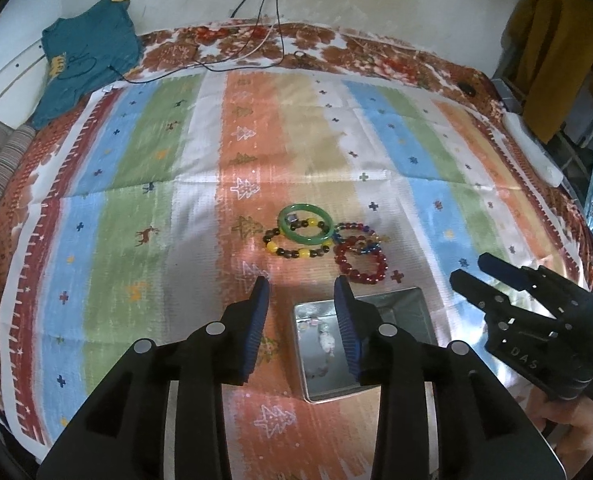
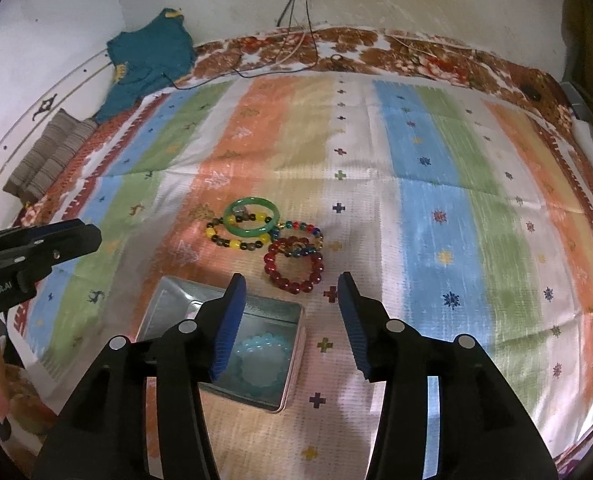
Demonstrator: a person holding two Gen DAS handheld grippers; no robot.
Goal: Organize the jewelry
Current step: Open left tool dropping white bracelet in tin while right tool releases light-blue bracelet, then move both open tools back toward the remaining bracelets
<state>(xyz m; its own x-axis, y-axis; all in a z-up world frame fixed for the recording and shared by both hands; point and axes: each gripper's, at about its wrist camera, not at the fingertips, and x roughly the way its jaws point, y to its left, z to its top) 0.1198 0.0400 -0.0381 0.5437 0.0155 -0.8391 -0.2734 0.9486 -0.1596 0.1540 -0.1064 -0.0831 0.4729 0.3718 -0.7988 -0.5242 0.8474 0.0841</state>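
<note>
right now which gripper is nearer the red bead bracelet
Right. The right gripper hovers open just in front of the red bead bracelet; the left gripper is also open but off to its left, over the tin.

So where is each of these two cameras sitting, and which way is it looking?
Left wrist view: on the left hand-held gripper, looking forward and down at the striped bedspread; its own open fingers show, the right hand-held gripper beside.
Right wrist view: on the right one, same direction; its open fingers frame the cloth, the left enters at the edge.
Both share the green bangle, red bead bracelet and square metal tin.
</note>
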